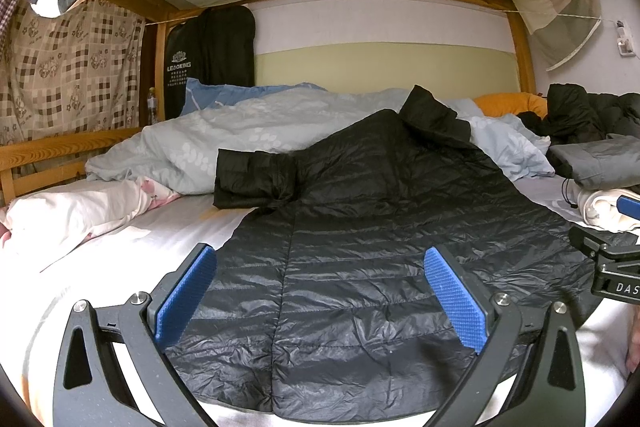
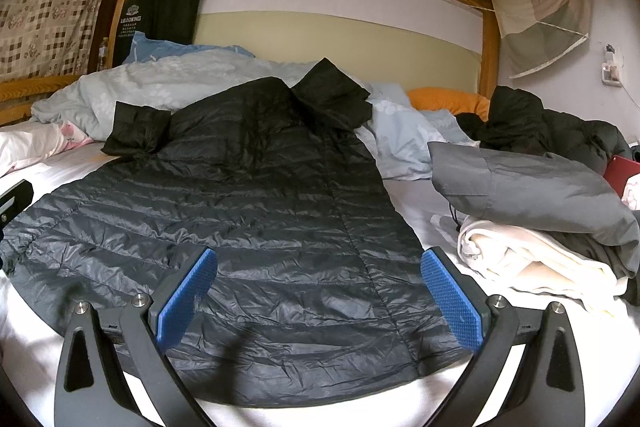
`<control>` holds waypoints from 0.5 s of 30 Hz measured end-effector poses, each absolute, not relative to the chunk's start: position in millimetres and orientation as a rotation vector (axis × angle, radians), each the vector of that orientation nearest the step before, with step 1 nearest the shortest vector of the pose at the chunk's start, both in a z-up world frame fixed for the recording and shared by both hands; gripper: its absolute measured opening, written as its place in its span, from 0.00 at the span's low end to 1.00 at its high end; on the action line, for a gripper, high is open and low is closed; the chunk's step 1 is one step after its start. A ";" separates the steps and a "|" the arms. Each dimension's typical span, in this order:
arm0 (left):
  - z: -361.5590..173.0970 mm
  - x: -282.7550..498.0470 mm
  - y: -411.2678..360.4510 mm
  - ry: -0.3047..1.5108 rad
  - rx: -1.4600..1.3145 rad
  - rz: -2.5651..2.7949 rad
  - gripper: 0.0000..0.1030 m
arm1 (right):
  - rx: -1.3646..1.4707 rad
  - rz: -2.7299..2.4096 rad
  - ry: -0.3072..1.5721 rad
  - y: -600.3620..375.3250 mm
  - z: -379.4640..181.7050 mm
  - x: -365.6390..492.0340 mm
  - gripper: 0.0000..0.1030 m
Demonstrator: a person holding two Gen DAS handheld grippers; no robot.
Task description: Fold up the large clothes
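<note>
A large black quilted down coat (image 1: 360, 247) lies spread flat on the white bed sheet, hem toward me, collar at the far end; it also shows in the right wrist view (image 2: 260, 211). One sleeve (image 1: 252, 183) is folded across at the left. My left gripper (image 1: 320, 259) is open and empty, hovering over the coat's lower part. My right gripper (image 2: 320, 259) is open and empty over the coat's lower right part. The right gripper's body (image 1: 612, 267) shows at the right edge of the left wrist view.
A pale blue duvet (image 1: 240, 135) is bunched behind the coat. A pile of folded grey and cream clothes (image 2: 540, 219) sits at the right, with another black jacket (image 2: 540, 123) beyond. A white pillow (image 1: 72, 215) lies at the left. Wooden bunk frame (image 1: 520, 47) surrounds the bed.
</note>
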State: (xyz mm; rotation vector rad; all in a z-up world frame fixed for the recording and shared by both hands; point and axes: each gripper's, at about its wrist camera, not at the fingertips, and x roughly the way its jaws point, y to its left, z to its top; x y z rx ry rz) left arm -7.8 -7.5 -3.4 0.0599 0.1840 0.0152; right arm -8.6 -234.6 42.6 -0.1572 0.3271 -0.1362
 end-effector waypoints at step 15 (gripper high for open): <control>-3.6 -7.4 -4.4 0.200 0.041 0.018 1.00 | -0.147 -0.129 0.327 -236.0 42.4 -8.7 1.00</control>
